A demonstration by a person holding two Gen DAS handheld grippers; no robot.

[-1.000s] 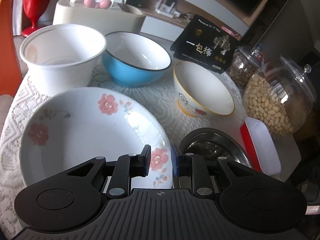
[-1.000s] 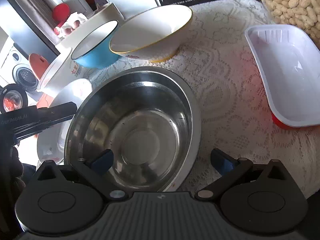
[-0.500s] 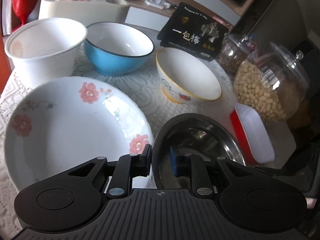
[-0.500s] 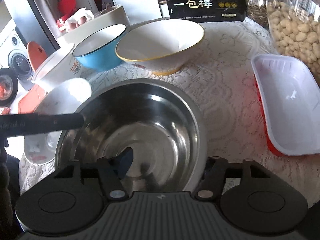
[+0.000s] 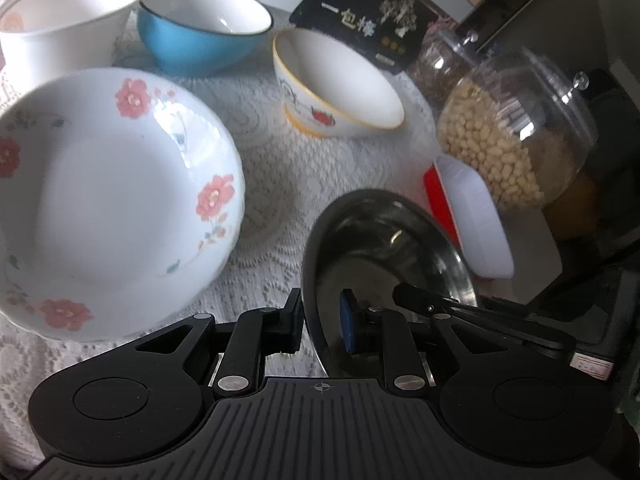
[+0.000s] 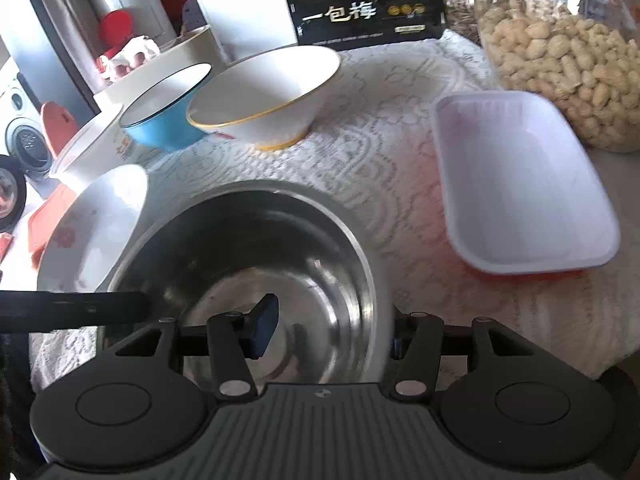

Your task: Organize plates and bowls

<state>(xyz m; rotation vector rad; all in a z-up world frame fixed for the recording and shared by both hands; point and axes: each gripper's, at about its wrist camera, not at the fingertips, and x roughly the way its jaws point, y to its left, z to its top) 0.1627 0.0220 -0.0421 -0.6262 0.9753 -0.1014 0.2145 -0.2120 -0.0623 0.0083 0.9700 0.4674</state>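
Two handheld grippers met on one steel bowl [image 6: 256, 264] at the near edge of a table covered in a white lace cloth [image 6: 384, 152]. The left gripper [image 5: 320, 320] pinched the bowl's rim, one finger outside the wall and its blue-padded finger inside. The right gripper [image 6: 324, 332] straddled the opposite rim, a blue pad inside the bowl and the other finger outside; its jaws were drawn in against the wall, though the outer contact was hard to make out. The bowl appeared tipped in the left wrist view.

Beside the steel bowl, on the left, lay a wide white plate with pink flowers [image 5: 112, 192]. Behind it stood a tall white bowl [image 5: 60, 20], a blue enamel bowl with a white inside [image 5: 204, 28], and a white bowl with a yellow rim [image 5: 340, 84] bearing a small red picture too blurred to identify. To the right sat a white rectangular tray with a red underside [image 6: 520, 184].

At the back leaned a black packet [image 6: 360, 0] printed with the white Chinese characters "一包梅" and three gold medallions. Next to it stood a clear lidded jar of pale peanuts [image 5: 504, 132] and a second jar of darker contents [image 5: 436, 68].
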